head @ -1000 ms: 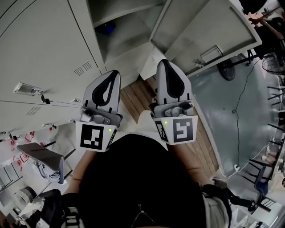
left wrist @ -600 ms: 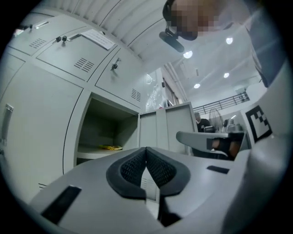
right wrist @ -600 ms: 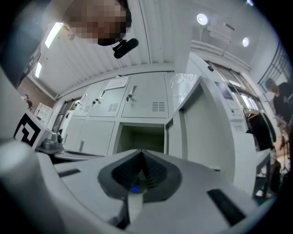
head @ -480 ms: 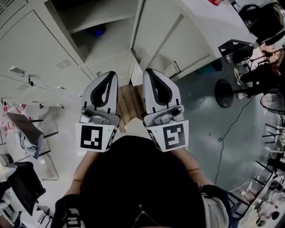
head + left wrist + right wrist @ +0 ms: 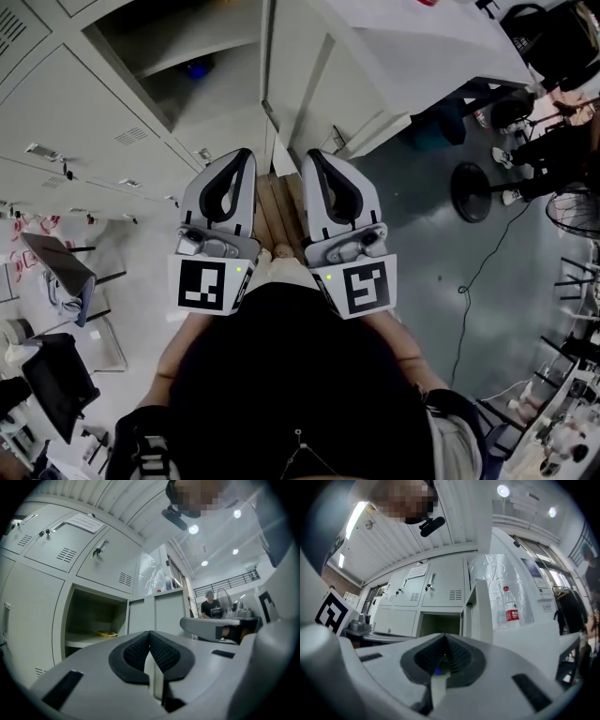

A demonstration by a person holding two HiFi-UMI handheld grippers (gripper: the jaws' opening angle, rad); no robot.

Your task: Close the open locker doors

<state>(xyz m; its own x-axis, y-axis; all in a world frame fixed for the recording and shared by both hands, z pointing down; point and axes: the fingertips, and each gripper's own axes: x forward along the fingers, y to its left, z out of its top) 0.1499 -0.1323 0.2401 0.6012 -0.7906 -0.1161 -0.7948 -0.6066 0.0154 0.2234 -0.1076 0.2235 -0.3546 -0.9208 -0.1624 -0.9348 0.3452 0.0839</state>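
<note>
No print is legible; red label (image 5: 512, 616) on bottle (image 5: 509, 601) and notice (image 5: 84, 523) on locker door (image 5: 47, 550) blur.

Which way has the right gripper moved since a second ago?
Yes: the right gripper has drawn nearer the open locker door. Its tip now lies close below the door's lower edge.

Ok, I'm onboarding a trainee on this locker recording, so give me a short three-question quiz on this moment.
1. True or false: the left gripper holds something between its jaws.
2. Pick one: in the head view, the open locker door hangs A) left of, B) right of, C) below the open compartment.
3. Short answer: does the right gripper touch that door?

Key:
1. False. Its jaws are together with nothing between them.
2. B.
3. No. It is shut and short of the door.
</note>
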